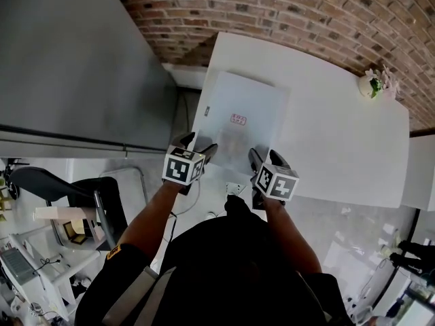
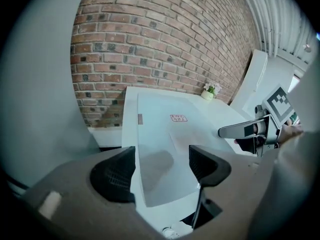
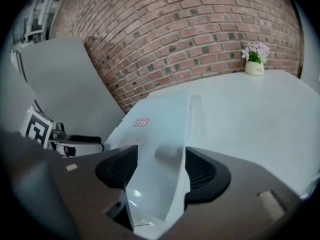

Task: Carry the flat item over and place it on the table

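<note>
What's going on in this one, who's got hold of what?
A person holds a gripper in each hand at the near edge of a flat white sheet that lies on the white table. The sheet's near end seems to stick out past the table's edge. The left gripper and the right gripper both have their jaws apart with that end of the sheet between them, and the pads do not look pressed onto it. A small flower pot stands near the table's far corner.

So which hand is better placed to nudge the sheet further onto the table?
Probably the right. The right gripper has the sheet squarely between its open jaws, with bare table ahead. The left gripper sits at the table's corner, next to the grey surface.
</note>
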Motion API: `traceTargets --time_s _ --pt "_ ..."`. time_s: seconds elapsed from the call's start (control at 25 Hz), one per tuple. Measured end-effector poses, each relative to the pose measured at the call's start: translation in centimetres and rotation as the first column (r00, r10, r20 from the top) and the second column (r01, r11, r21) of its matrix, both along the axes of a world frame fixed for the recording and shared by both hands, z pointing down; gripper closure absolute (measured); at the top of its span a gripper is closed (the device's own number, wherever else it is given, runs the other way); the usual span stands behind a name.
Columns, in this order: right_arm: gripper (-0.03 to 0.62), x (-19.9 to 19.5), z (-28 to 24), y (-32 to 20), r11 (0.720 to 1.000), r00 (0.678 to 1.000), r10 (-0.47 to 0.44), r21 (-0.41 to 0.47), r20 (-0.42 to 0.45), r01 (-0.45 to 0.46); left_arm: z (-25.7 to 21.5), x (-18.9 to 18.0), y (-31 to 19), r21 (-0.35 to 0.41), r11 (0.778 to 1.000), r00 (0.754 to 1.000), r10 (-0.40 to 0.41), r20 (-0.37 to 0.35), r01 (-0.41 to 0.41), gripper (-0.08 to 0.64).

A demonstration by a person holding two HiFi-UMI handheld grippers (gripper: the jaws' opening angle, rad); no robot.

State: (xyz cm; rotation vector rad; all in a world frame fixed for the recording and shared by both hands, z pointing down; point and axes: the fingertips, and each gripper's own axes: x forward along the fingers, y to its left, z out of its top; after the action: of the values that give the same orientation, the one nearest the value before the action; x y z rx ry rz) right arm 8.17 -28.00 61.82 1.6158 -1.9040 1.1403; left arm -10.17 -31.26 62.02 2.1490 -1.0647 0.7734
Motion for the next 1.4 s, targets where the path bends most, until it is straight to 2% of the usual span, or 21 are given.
traceTargets --time_s 0.16,0.28,0.52,0.6,0.68,0.8,1.2,1.4 --pt "0.346 -0.2 -2.3 0.9 0.997 0.999 0.008 0.073 -0.035 -0.006 -3.5 0.6 1.3 0.080 0.997 1.000 -0.004 -0.026 0.006 0.235" --pt "0.382 -0.5 -4.1 2.0 0.992 0.998 0.018 0.126 -0.056 -0.011 -6.1 1.1 2.4 0.142 0.990 1.000 -0.009 -0.016 0.011 0.321" --pt "0.470 -1.6 -7.5 4.9 0.979 0.996 0.024 0.202 -0.086 -0.006 -8.5 1.4 5.5 0.179 0.984 0.998 -0.021 0.053 0.011 0.454" --pt "0.496 -2.0 -8.5 5.9 0.973 0.996 0.023 0.230 -0.091 -0.002 -9.2 1.3 6.4 0.204 0.979 0.997 -0.032 0.071 0.017 0.520" --pt "0.531 -2.2 -9.3 7.0 0.968 0.995 0.029 0.251 -0.098 -0.003 -10.0 1.3 7.4 0.230 0.973 0.996 -0.039 0.080 0.020 0.555" --pt "0.588 -2.7 -10.4 8.9 0.961 0.994 0.028 0.275 -0.102 0.002 -10.7 1.5 9.5 0.248 0.969 0.997 -0.033 0.072 0.014 0.555" --pt "0.592 -5.4 -12.6 15.8 0.946 0.994 -0.001 0.323 -0.114 0.038 -13.2 1.1 16.7 0.302 0.953 0.999 -0.024 0.028 0.014 0.555" --pt "0.592 -6.4 -13.1 19.4 0.947 0.993 0.014 0.321 -0.118 0.025 -14.5 0.5 20.2 0.312 0.950 1.000 -0.007 -0.009 0.010 0.555"
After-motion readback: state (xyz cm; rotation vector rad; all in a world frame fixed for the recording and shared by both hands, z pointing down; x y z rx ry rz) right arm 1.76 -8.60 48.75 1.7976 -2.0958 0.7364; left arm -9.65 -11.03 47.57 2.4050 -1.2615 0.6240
